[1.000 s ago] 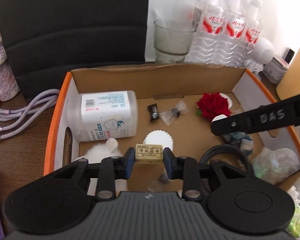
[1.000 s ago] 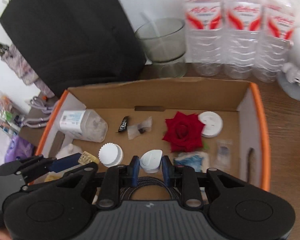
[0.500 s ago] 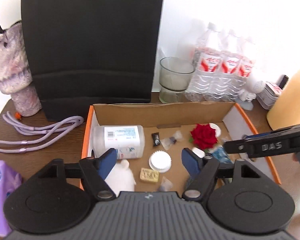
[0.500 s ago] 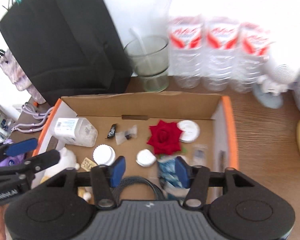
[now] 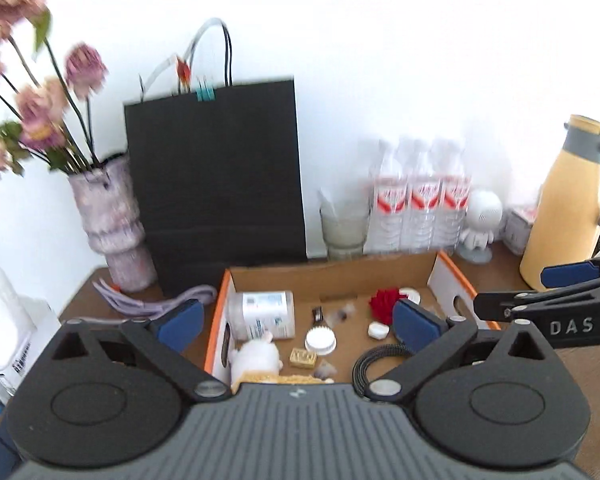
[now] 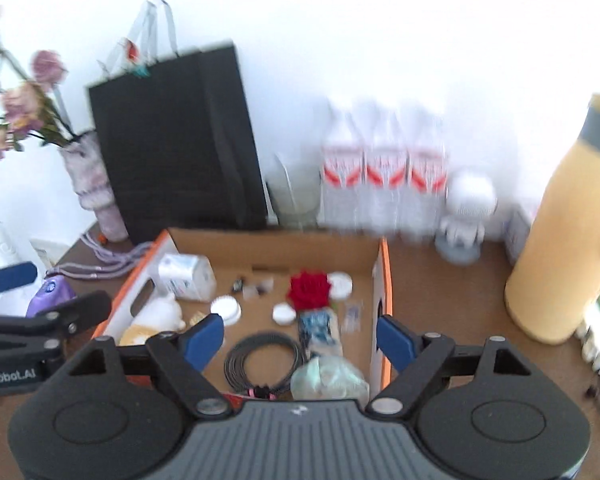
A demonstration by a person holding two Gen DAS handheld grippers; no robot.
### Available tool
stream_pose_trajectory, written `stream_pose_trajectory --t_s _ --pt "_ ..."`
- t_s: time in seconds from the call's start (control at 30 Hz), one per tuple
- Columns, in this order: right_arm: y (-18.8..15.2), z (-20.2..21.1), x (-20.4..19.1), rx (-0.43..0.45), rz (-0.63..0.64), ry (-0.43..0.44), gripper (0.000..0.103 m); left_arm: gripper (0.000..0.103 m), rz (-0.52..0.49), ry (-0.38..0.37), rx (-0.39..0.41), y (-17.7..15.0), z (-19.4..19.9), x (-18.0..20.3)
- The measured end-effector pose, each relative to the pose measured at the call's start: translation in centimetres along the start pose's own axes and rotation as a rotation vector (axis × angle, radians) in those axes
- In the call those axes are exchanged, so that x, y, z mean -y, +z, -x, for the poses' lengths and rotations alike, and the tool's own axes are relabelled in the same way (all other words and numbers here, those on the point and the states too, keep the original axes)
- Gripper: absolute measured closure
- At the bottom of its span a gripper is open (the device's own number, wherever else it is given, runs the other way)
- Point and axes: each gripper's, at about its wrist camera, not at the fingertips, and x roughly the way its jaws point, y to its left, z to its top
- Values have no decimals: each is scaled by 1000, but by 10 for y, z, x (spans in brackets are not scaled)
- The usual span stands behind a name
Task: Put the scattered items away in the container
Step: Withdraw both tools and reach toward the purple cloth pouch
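White letters reading "DAS" are showing on the black arm of the right tongs [image 5: 548, 292], at about three o'clock in the left wrist view. In the right wrist view, mirrored white lettering ending in "nRobot.AI" is sitting on the arm of the left tongs [image 6: 40, 292], at about nine o'clock. The red-and-white labels on the water bottles [image 6: 384, 176] and the print on the white jar [image 5: 264, 312] in the cardboard box [image 5: 446, 276] are staying too blurred to read.
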Motion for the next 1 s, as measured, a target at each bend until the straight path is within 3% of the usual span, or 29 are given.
stream_pose_trajectory --t_s 0.13,0.3,0.43,0.6,0.73,0.87,1.0 --pt "-30 28 -14 165 66 -26 19 0 26 -12 46 -19 25 6" --pt "-52 55 -15 247 78 -14 19 0 34 1 120 -40 56 9" --pt "-103 90 -15 307 24 4 18 0 60 -27 183 -92 94 8" --pt "-206 123 -23 295 31 23 18 0 172 -94 118 -174 137 8" --pt "-260 139 -19 218 -38 38 18 0 83 -149 53 -217 154 12" --pt "-264 128 -11 168 -43 -1 19 0 16 -167 32 -212 128 16" --pt "-225 97 4 150 -56 10 24 1 -27 -272 14 -182 78 20"
